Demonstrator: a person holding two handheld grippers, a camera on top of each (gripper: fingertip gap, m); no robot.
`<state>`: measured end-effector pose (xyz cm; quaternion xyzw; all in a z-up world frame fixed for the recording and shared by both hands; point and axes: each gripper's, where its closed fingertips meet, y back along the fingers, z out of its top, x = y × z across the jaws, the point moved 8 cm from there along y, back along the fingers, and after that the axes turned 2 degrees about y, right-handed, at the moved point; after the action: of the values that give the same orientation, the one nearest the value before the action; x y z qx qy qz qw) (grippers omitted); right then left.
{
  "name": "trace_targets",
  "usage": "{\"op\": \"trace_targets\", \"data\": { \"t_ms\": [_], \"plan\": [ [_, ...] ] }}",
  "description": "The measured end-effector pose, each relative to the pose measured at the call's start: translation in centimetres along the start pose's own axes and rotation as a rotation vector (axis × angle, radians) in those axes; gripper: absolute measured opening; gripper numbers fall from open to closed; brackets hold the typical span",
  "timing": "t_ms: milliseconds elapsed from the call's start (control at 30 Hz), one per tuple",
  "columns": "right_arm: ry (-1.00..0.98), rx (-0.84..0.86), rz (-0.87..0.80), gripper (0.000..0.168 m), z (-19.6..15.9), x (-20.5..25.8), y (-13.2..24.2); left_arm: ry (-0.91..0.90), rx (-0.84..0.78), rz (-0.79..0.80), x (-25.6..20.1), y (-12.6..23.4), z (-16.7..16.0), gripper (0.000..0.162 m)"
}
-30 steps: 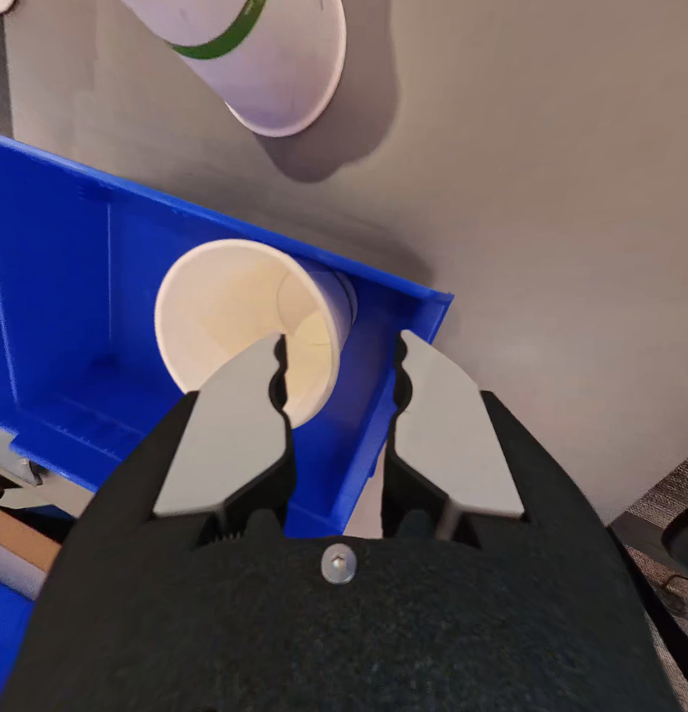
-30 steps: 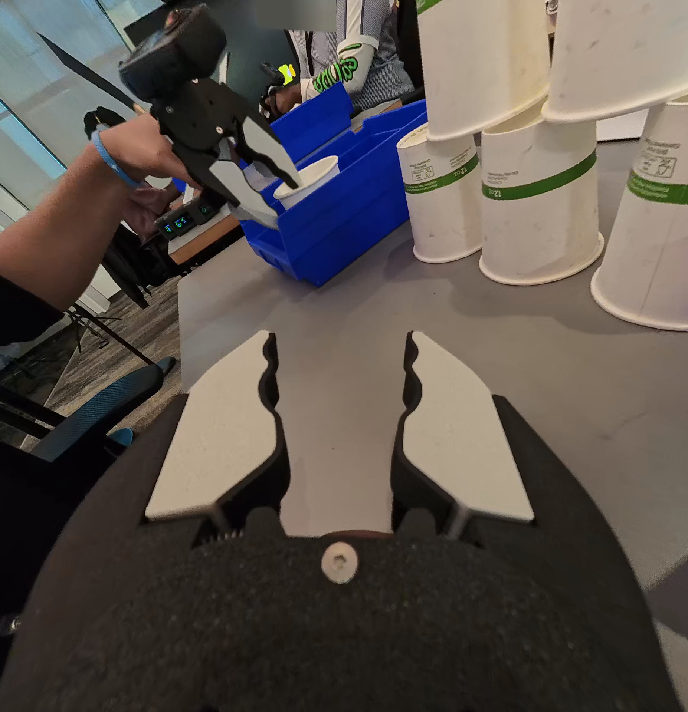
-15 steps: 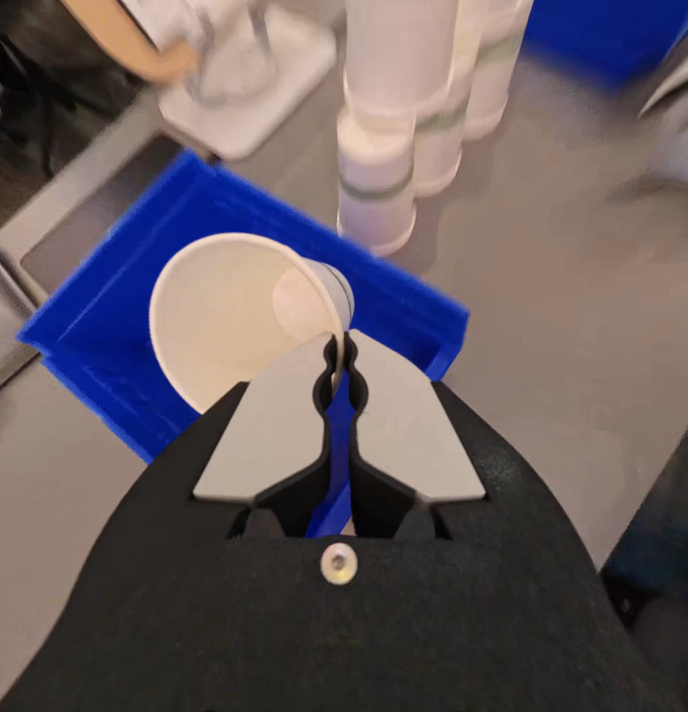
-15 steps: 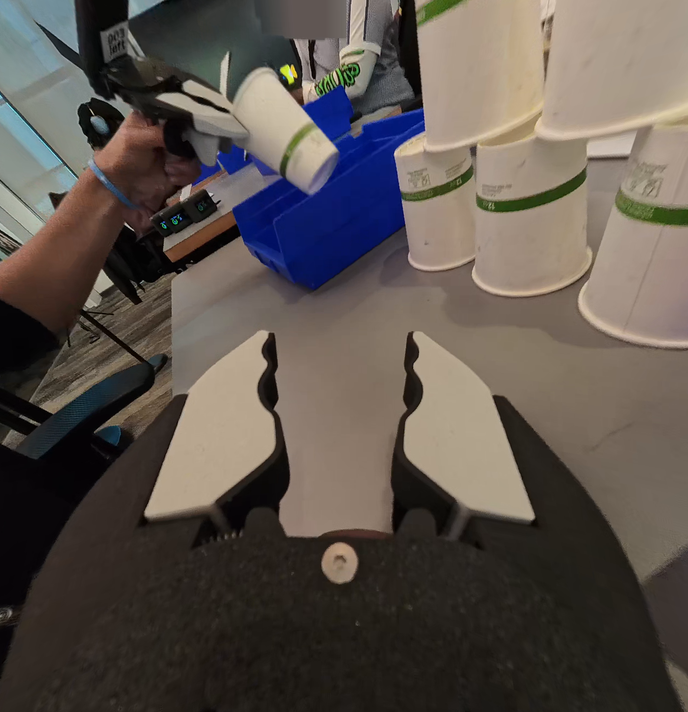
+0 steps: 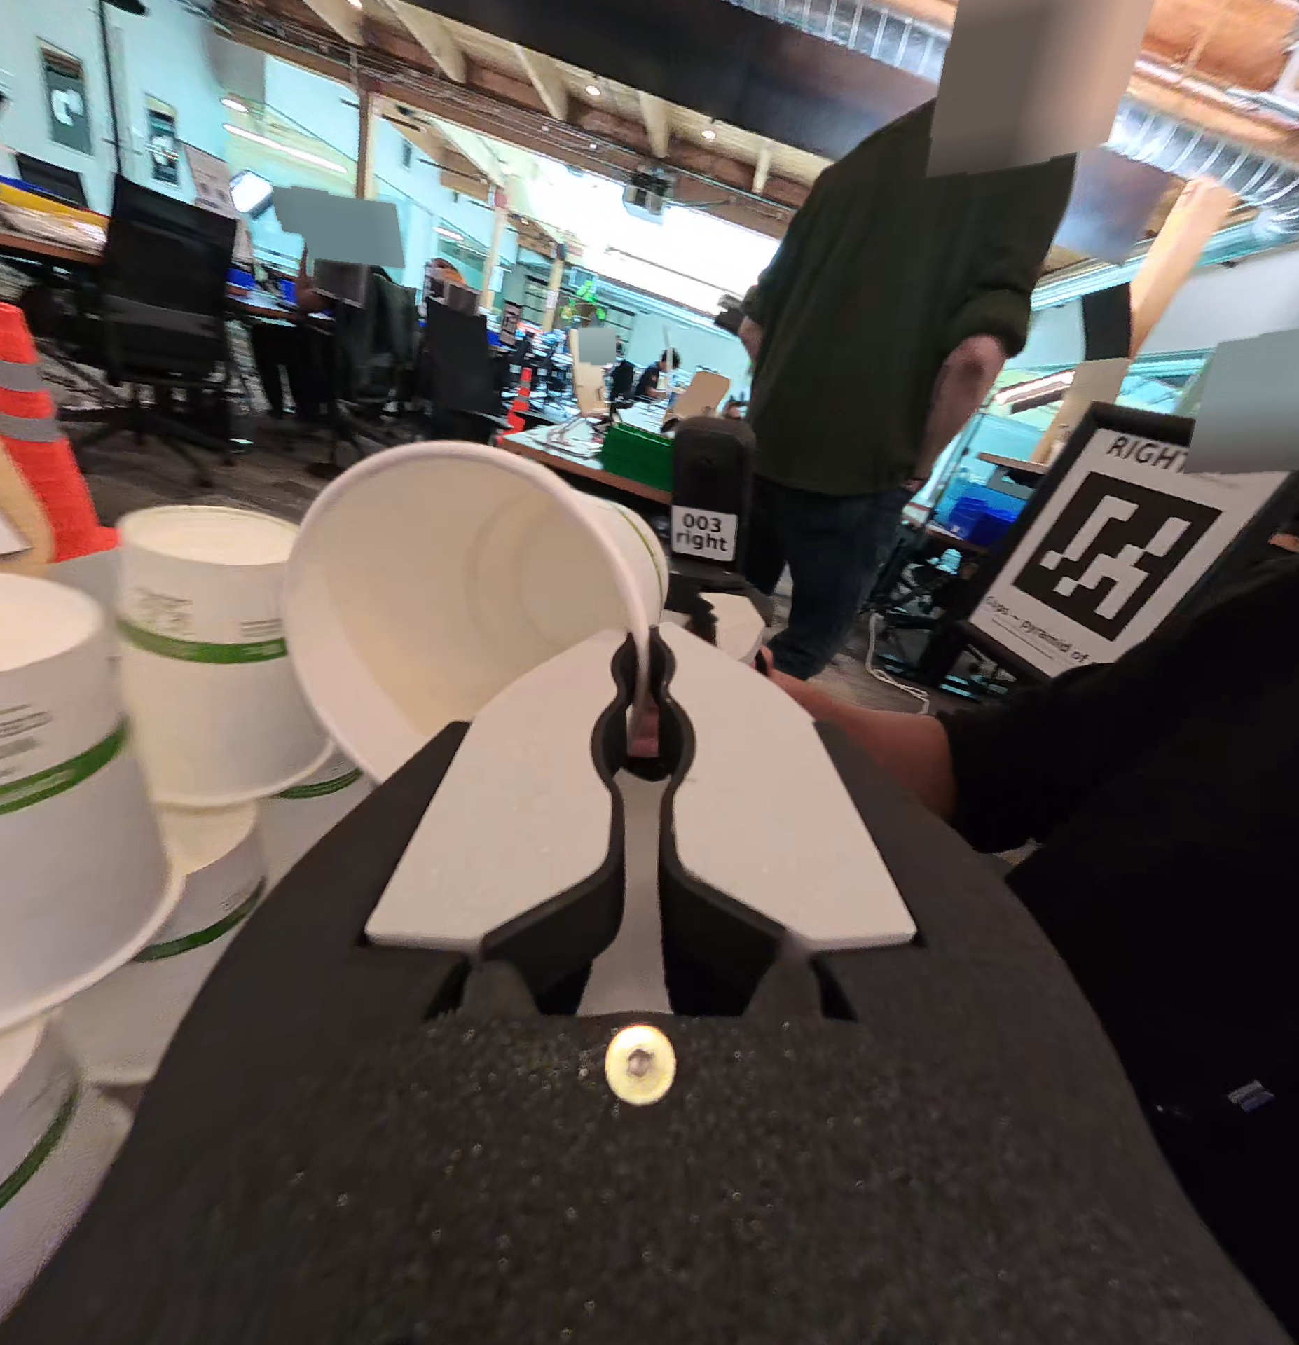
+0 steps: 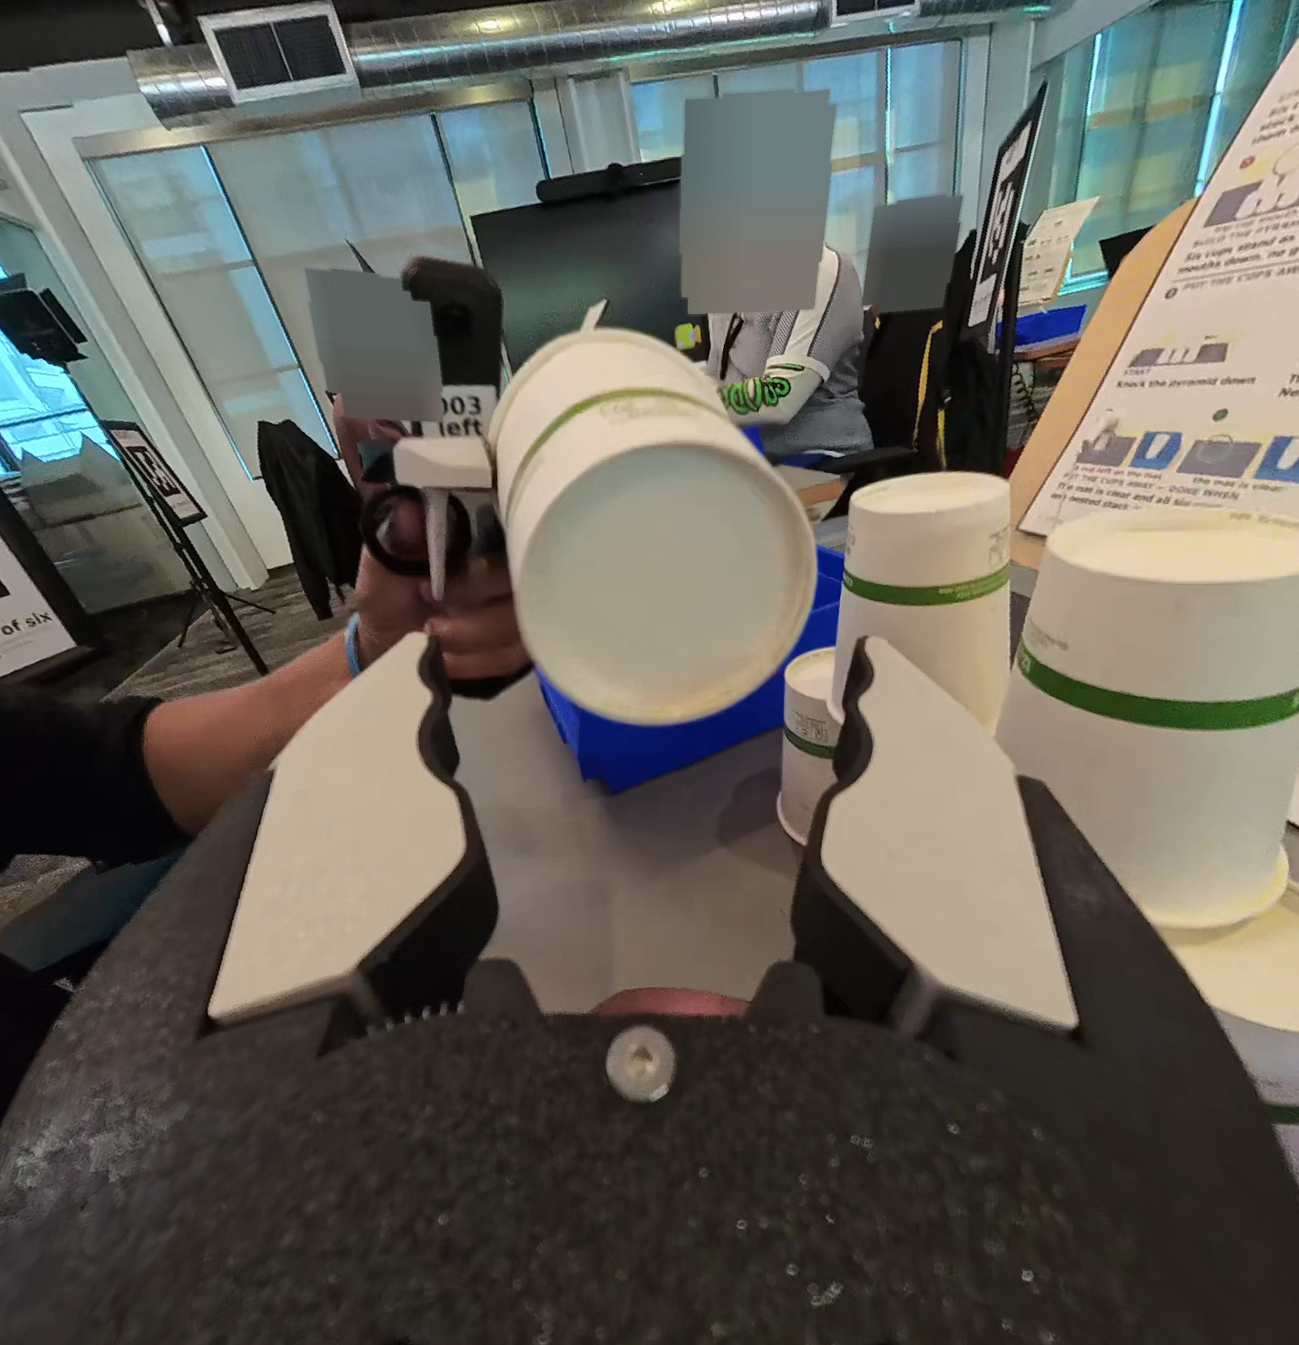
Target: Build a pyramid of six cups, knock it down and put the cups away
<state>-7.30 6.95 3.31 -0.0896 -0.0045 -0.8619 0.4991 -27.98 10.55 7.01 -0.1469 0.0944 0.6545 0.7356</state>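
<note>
My left gripper [image 5: 643, 644] is shut on the rim of a white paper cup with a green band [image 5: 450, 604]. It holds the cup on its side in the air, mouth towards its own camera. In the right wrist view the cup's bottom [image 6: 661, 575] faces the camera, and the left gripper [image 6: 443, 495] is behind it in a hand. My right gripper [image 6: 643, 655] is open and empty, just in front of and below the cup. Upside-down cups stand stacked in tiers at the left of the left wrist view [image 5: 210, 655] and at the right of the right wrist view [image 6: 1171, 691].
A blue bin [image 6: 632, 742] sits on the grey table [image 6: 617, 873] behind the held cup. An instruction board [image 6: 1178, 291] leans at the right. A person [image 5: 887, 327] stands beyond the table, next to a marker board [image 5: 1112, 553]. An orange cone [image 5: 28, 437] is far left.
My left gripper shut on the rim of the cup in the blue bin, lifted it out and swung it towards my right gripper. My right gripper rose a little and stayed open.
</note>
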Motion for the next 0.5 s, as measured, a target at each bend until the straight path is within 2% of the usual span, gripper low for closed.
{"op": "trace_targets", "data": {
  "t_ms": [33, 133, 333, 367, 433, 500],
  "plan": [
    [-0.003, -0.008, 0.012, 0.100, 0.1, 0.0, 0.0, 0.013, 0.004, -0.024, -0.1, -0.7, -0.3, 0.002],
    [-0.001, -0.045, -0.003, 0.076, 0.2, -0.4, 0.9, 0.015, 0.022, -0.038, -0.1, -2.0, -0.8, 0.002],
    [-0.027, -0.032, -0.011, 0.075, -0.7, -0.7, 1.8, 0.035, 0.052, -0.021, 0.2, -2.7, -1.8, 0.003],
    [-0.032, -0.036, -0.019, 0.075, -0.7, -0.8, 1.9, 0.035, 0.056, -0.004, 0.2, -2.6, -2.0, 0.011],
    [-0.043, -0.037, -0.032, 0.075, -0.6, -1.1, 2.4, 0.021, 0.071, 0.069, 0.2, -2.4, -2.6, 0.044],
    [-0.034, -0.039, -0.062, 0.075, -0.1, -1.6, 3.0, -0.020, 0.113, 0.217, 0.4, -1.9, -4.3, 0.068]
  ]
}}
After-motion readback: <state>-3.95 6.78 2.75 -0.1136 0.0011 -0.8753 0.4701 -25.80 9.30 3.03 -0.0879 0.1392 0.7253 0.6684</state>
